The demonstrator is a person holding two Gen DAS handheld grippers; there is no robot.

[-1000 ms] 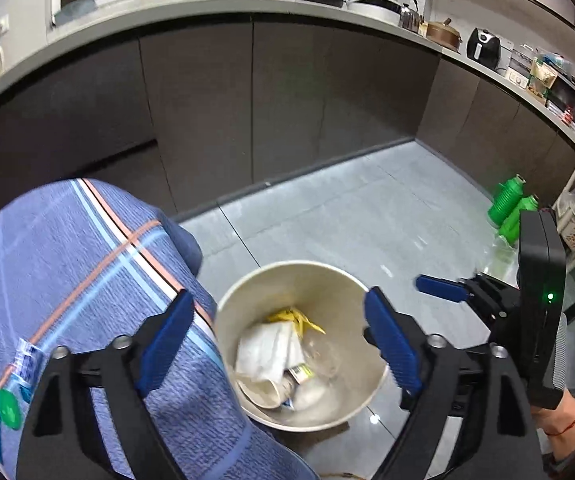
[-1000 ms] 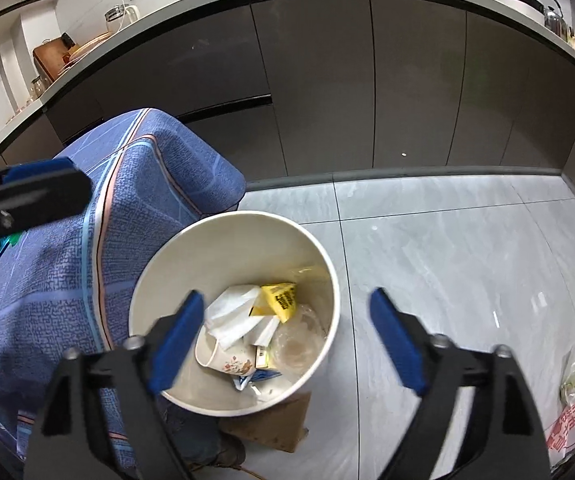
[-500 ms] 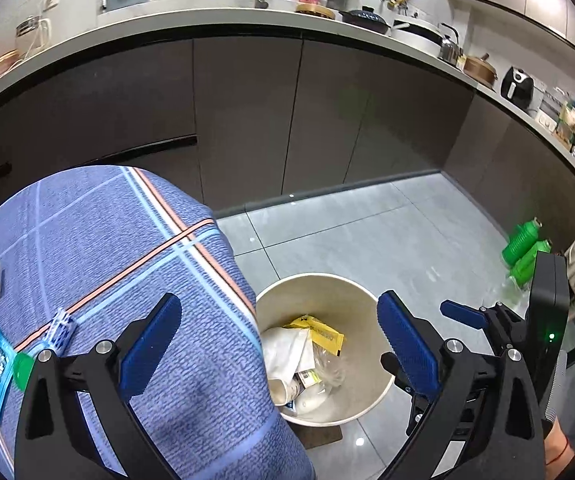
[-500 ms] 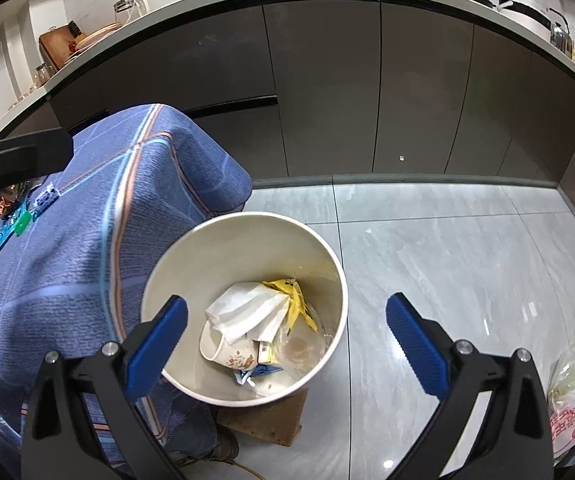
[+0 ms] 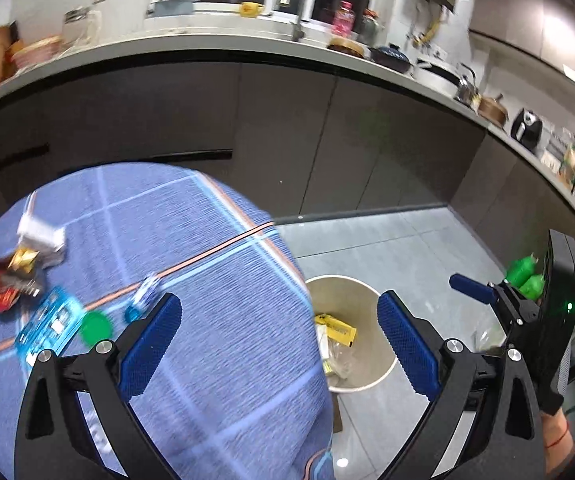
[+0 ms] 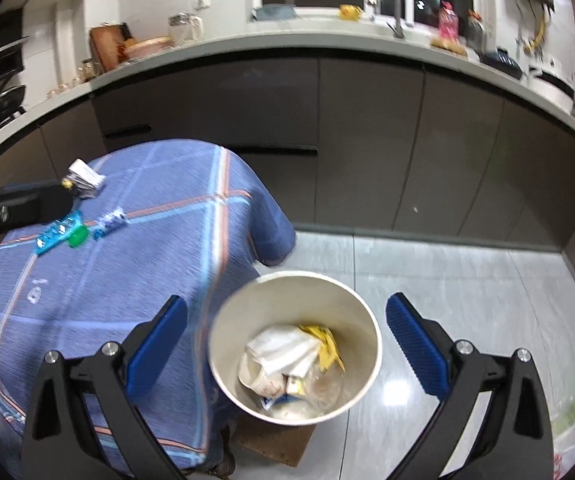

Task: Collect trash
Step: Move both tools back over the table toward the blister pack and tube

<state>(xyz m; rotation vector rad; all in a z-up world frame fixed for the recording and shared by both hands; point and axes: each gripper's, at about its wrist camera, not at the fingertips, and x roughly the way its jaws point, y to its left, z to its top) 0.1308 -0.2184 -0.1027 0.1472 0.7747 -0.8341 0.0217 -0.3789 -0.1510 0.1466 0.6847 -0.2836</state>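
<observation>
A beige trash bin (image 6: 367, 320) stands on the floor beside the blue-clothed table (image 6: 147, 272); it holds a white napkin (image 6: 283, 352), a yellow wrapper (image 6: 327, 344) and a cup. My right gripper (image 6: 286, 348) is open and empty above the bin. My left gripper (image 5: 277, 336) is open and empty over the table's edge. On the table lie a red snack wrapper (image 5: 3, 284), a white crumpled packet (image 5: 41, 236), a teal packet (image 5: 47, 324), a green cap (image 5: 96, 327) and a small blue-white wrapper (image 5: 145, 294). The bin also shows in the left wrist view (image 5: 371, 376).
Dark kitchen cabinets (image 6: 367, 140) under a cluttered counter curve behind. Green bottles (image 5: 525, 276) stand on the grey tile floor at the right. A brown cardboard piece (image 6: 279, 444) lies under the bin. The right gripper's body (image 5: 547, 320) shows in the left wrist view.
Both grippers have risen and swung left, away from the bin, bringing the table top and its trash into view. Both stay open and empty.
</observation>
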